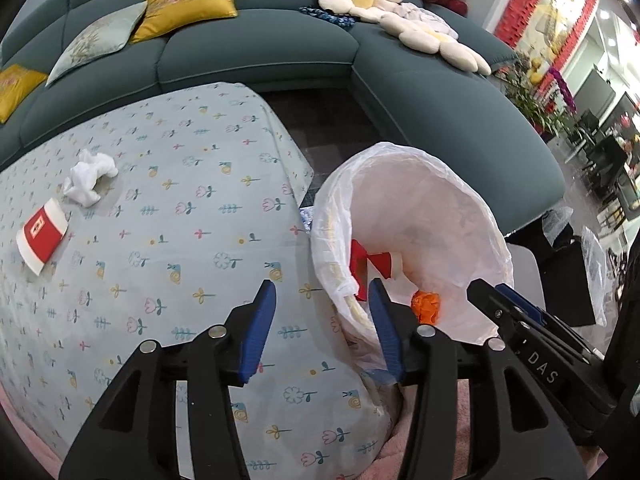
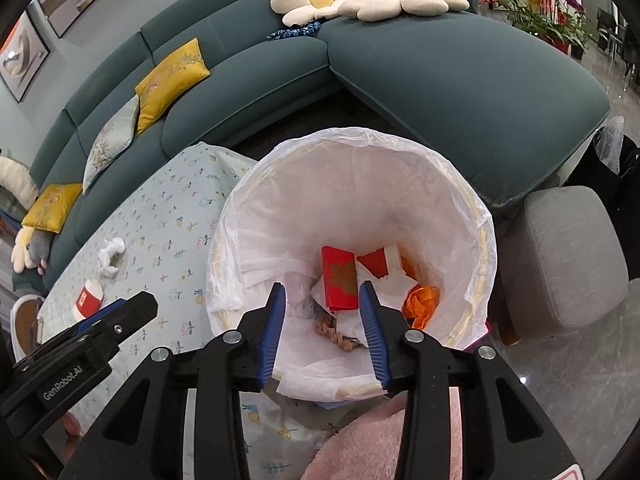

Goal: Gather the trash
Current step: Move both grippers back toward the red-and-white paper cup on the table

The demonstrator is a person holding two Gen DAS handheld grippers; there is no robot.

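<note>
Grippers both stood apart, empty: right gripper (image 2: 322, 296) over the lined bin (image 2: 280, 152) at centre frame, left gripper (image 1: 322, 294) beside it.

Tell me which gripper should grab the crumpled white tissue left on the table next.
Probably the left gripper: it is open and empty over the tablecloth, on the side of the tissue. The right gripper, also open, hangs over the bin.

The white-lined round trash bin (image 1: 420, 216) hides its base behind the floral-clothed table (image 1: 168, 240); the yellow embroidered cushion (image 1: 18, 88) is cut off at the left edge.
</note>
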